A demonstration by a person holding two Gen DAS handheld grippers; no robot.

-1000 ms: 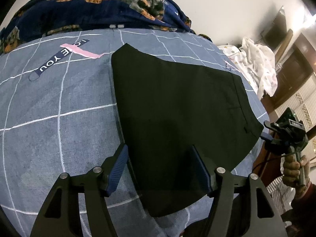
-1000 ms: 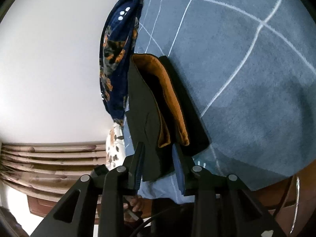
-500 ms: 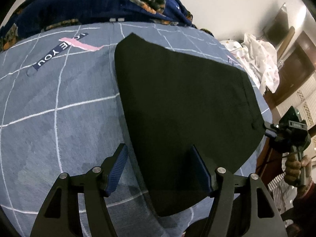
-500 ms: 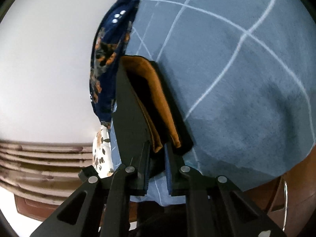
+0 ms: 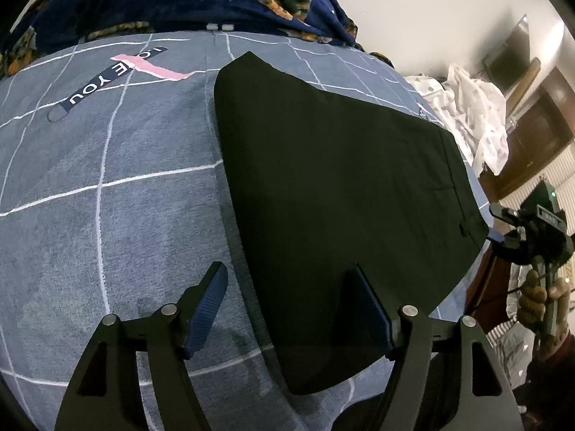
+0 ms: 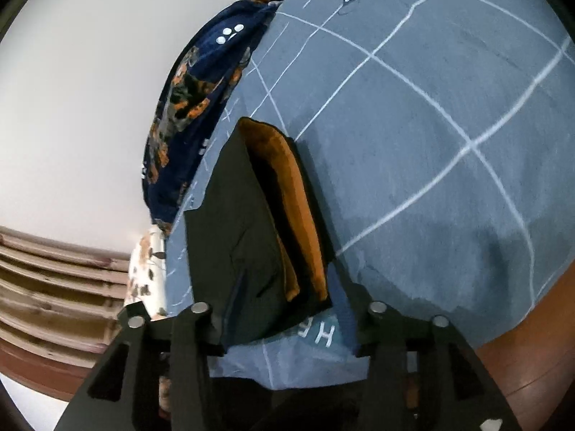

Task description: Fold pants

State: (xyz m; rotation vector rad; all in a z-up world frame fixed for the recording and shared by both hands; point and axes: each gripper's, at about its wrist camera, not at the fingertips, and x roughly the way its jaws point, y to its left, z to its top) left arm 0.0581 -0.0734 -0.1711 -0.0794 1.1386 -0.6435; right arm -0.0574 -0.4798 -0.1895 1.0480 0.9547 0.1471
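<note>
Now that the right gripper (image 6: 284, 309) has just opened and let go – the left gripper (image 5: 287, 294) open wide at 6 o'clock – the folded pants (image 5: 341, 194) lie flat and look done

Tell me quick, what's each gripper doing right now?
Left gripper: open, jaws straddling the left edge of the folded black pants, not pinching.
Right gripper: open, jaws have just been opening, pants waistband between them, released.

bed (image 5: 107, 222): grid sheet | folded black pants (image 5: 341, 186) | floral blanket (image 5: 161, 3) | possibly a ribbon (image 5: 107, 79)
</note>
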